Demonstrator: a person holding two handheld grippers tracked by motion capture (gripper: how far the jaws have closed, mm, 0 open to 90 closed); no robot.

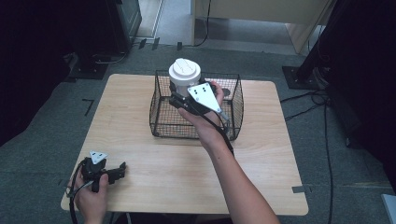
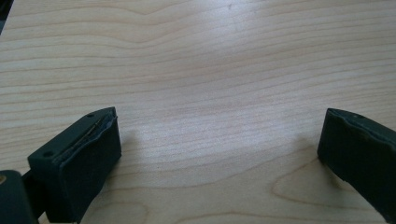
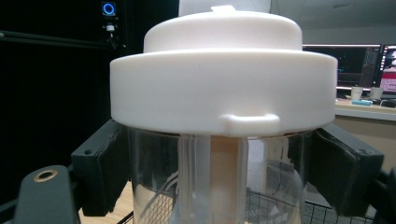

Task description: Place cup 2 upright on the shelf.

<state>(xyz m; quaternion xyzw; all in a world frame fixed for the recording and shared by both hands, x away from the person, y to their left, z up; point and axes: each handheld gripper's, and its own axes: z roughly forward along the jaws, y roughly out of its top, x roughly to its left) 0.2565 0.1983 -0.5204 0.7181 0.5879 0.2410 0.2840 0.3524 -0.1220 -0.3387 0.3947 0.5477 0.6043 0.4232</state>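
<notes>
Two grippers in use, one working, one idle. Desk [image 1: 154,177]: pale wood, bare apart from the basket. Wire basket [image 1: 236,109]: black mesh, sits toward the far edge of the desk, a little right of centre. Jar [image 1: 184,71]: clear body, wide white lid with a small tab at its rim, upright, at the basket's far left corner with the lid well above the rim. I cannot tell whether its base rests on the mesh floor or hangs clear of it.

Right gripper [image 1: 180,99]: jaws clamped on the jar's clear body just under the lid, one pad on each side in the right gripper view. My right forearm runs out from the near edge across the desk and over the basket's near wall; hand roughly level, grey plate on top.

Left gripper [image 1: 122,169]: near the left near corner of the desk, low over the wood, jaws spread wide with nothing between them. Hand wrapped round the handle, cable trailing off the near edge.

Step in hand, as I judge it: moving the jar between basket and desk, either lowering it in or lifting it out. Next move calls for keeping it upright, keeping the grip firm on smooth plastic, and keeping clear of the basket's wire wall.
</notes>
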